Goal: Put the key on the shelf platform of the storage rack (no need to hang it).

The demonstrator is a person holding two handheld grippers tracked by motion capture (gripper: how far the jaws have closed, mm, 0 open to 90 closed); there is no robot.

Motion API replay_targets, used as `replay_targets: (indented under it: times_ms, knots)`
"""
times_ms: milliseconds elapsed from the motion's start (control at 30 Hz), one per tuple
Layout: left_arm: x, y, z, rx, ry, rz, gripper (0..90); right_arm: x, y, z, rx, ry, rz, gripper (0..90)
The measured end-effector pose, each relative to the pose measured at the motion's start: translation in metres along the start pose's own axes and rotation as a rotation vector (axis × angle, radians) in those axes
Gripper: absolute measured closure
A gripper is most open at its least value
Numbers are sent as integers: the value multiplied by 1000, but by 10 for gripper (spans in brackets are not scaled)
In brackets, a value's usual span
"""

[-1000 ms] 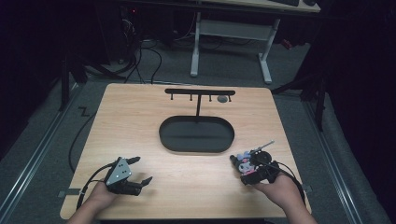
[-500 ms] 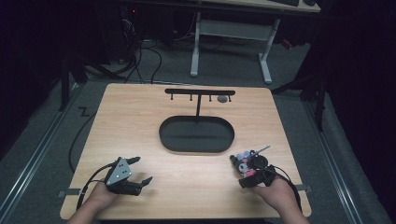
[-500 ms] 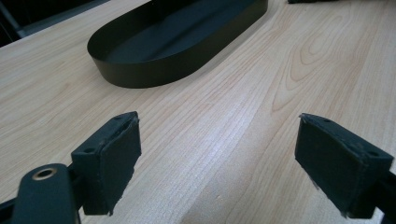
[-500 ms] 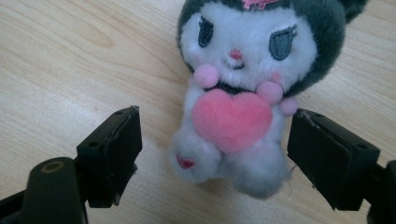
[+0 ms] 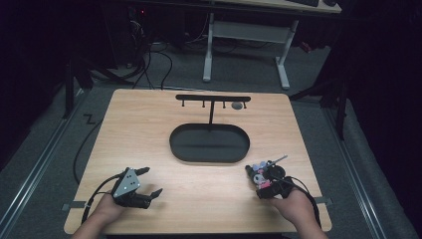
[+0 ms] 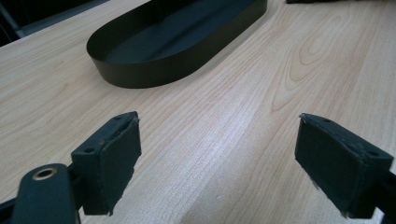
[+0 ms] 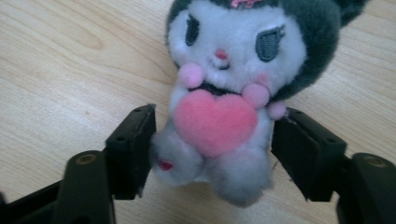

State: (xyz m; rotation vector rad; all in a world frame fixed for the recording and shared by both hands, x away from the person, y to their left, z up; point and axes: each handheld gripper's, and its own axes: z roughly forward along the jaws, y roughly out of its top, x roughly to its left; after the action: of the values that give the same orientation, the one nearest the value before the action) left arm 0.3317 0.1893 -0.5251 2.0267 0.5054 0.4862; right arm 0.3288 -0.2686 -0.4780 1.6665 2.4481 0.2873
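R gripper (image 5: 259,181) sits near the front right corner of the table (image 5: 149,134), and I've got the plush toy (image 7: 224,107) between its jaws. The jaws have just been closing: in the right gripper view both pads (image 7: 135,149) now touch the toy's lower body, one on each side, so I'd call it clamped on the toy, though how hard it squeezes I can't tell. Toy lies on its back on the wood, white face w/ dark hood, pink heart on its chest, head pointing away from the gripper. In the high view it shows as a small pale and pink lump just right of the tray (image 5: 209,143), near the tray's right end but not touching. L gripper (image 5: 149,181) rests near the front left corner, jaws wide apart w/ bare wood between them; its own view looks across the table at the black oval tray, well apart. A black rack (image 5: 213,98) w/ small hooks stands behind the tray, toward the far edge.
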Motion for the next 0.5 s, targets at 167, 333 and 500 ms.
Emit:
replay_targets:
  times_ms: [167,333,500]
  knots:
    - [0,0,0,1,1,3,154,0,-1,2,3,1,7,374]
    - [0,0,0,0,0,-2,153,2,-1,1,9,-12,-8,403]
    - [0,0,0,-1,1,-3,154,1,1,1,6,-18,-12,435]
